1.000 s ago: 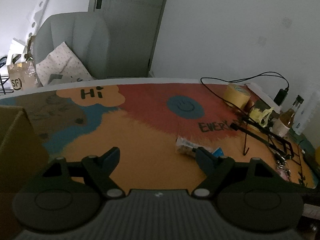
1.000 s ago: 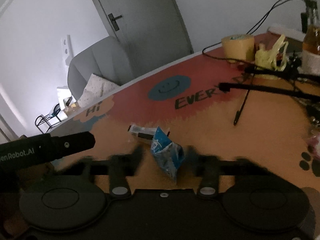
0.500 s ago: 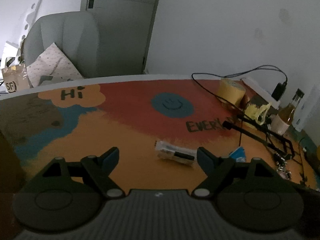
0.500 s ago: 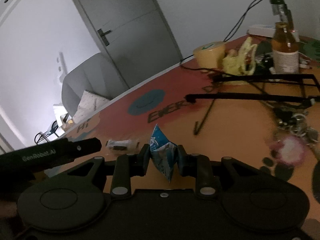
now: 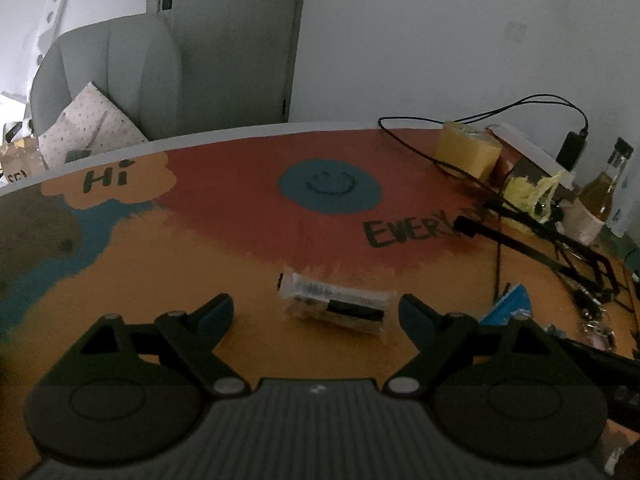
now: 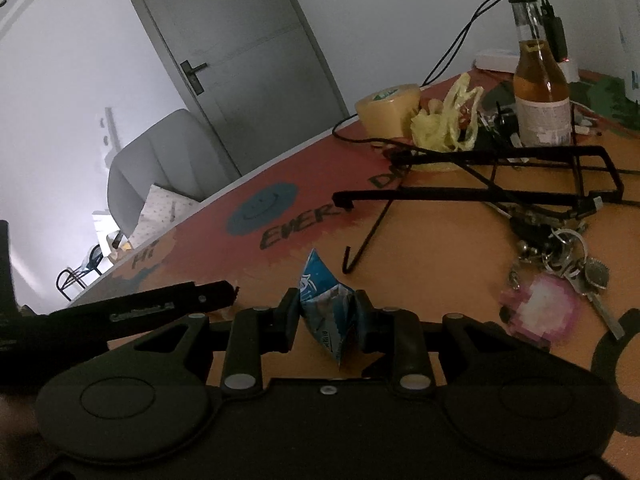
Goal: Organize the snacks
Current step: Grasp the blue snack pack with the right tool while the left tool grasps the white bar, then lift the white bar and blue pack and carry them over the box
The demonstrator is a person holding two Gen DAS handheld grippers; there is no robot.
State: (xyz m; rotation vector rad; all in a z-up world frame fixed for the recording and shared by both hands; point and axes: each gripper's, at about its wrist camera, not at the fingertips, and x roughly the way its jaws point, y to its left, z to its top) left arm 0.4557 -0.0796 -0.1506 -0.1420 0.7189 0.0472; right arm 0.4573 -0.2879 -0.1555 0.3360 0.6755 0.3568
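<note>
Here, in the left wrist view, the left gripper (image 5: pixel 316 312) hovered low over the table (image 5: pixel 168 280) covered in a painted orange, red and blue cloth, its two blue-tipped fingers (image 5: pixel 216 312) spread wide. Between them, nearer the right finger, lay a clear-wrapped snack bar with a dark label (image 5: pixel 336 306), flat on the orange part of the cloth and touched by neither finger. A blue crinkled snack packet (image 5: pixel 508 304) showed just beyond the right finger. Farther back stood a yellow roll of tape (image 5: pixel 466 150), a crumpled yellow plastic bag (image 5: pixel 532 196) and a glass bottle of amber liquid (image 5: pixel 596 204), with a black wire rack (image 5: pixel 560 248) in front of them. A grey armchair with a dotted cushion (image 5: pixel 108 88) sat behind the table.

In the right wrist view, the right gripper (image 6: pixel 326 310) was pressed together on the blue crinkled snack packet (image 6: pixel 326 312), which stood pinched between the black fingers (image 6: pixel 288 312) with its pointed top rising above them and its lower corner hanging below. The black body of the left gripper (image 6: pixel 152 308) lay just to the left. On the table (image 6: pixel 440 280) to the right rested a bunch of keys with a pink fluffy charm (image 6: pixel 556 280), near the black wire rack (image 6: pixel 500 192), the glass bottle (image 6: pixel 540 92), the yellow bag (image 6: pixel 444 124) and the tape roll (image 6: pixel 384 114).
</note>
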